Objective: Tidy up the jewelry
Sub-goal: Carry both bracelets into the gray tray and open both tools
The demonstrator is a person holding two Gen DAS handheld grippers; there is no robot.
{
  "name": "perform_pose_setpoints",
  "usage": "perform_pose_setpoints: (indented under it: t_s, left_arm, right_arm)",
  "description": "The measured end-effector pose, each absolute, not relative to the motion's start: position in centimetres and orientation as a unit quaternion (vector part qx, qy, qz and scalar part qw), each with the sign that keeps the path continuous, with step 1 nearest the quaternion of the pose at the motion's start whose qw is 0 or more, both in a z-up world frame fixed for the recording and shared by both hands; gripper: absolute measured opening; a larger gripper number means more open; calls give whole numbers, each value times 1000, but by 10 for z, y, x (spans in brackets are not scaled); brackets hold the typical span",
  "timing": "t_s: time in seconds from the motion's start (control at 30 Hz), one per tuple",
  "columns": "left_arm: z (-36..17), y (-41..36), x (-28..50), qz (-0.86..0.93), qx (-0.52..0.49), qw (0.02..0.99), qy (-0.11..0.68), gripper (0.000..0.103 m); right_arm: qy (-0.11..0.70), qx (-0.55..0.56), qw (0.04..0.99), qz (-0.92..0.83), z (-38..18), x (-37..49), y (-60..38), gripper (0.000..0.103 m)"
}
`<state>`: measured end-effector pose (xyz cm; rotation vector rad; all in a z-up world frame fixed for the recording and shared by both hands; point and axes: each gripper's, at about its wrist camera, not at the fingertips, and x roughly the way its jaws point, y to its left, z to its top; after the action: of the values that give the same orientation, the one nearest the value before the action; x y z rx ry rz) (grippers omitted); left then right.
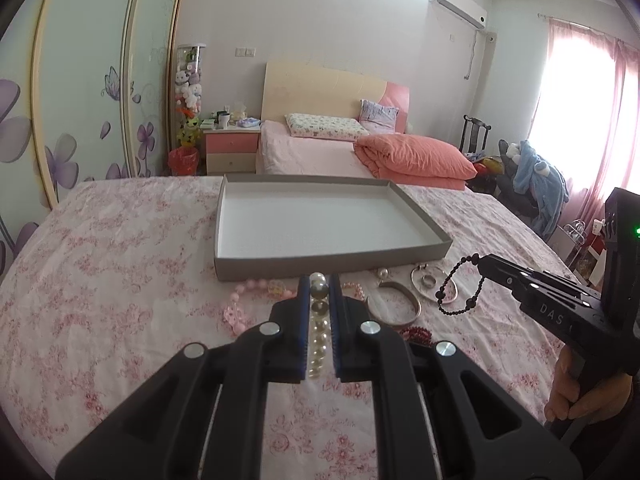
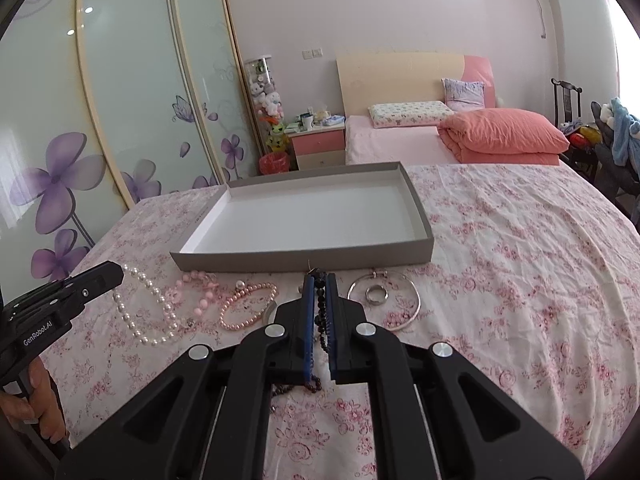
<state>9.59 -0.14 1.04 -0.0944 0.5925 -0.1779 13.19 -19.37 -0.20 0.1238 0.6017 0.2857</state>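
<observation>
Pearls fill the left wrist view: the left tool [image 1: 320, 280] is clamped on a white pearl necklace [image 1: 319, 320], before the shallow grey cardboard tray [image 1: 332, 258] on the floral pink bedsheet [image 1: 120, 260]. Right wrist view: the right tool [image 2: 319, 280] pinches a dark beaded bracelet [image 2: 321, 308], with a silver bangle [image 2: 400, 312] just beside it.

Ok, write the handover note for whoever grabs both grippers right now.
Left gripper: shut on the white pearl strand, lifted over the bedspread.
Right gripper: shut on the dark bead bracelet, also lifted.
Grey tray: nothing in it yet.
Lying in front of the tray: pink bead bracelet, pale pink bead piece, silver bangle with a silver ring inside it.
Left: put both held pieces in the tray, then the rest.
</observation>
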Motion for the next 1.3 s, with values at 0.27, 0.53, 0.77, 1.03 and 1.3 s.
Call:
perform_pose_setpoints:
  t_s: [0.27,0.53,0.77,1.03,1.3]
  left_arm:
    - [38,-1,118,-78,-33,961,263,10]
    - [50,4,157,-68,-55,963,257,10]
    - [48,5,194,-58,-55,962,261,10]
    - [28,8,246,-43,-56,957,281,10]
    - [7,7,278,-39,-56,951,302,10]
  right_arm:
    - [251,42,957,143,27,146,-186,6]
    - [220,31,965,141,45,175,-181,6]
    - [230,36,963,137,37,217,-178,6]
    - [261,53,955,131,12,267,-174,6]
    - [295,63,944,134,-5,298,-166,6]
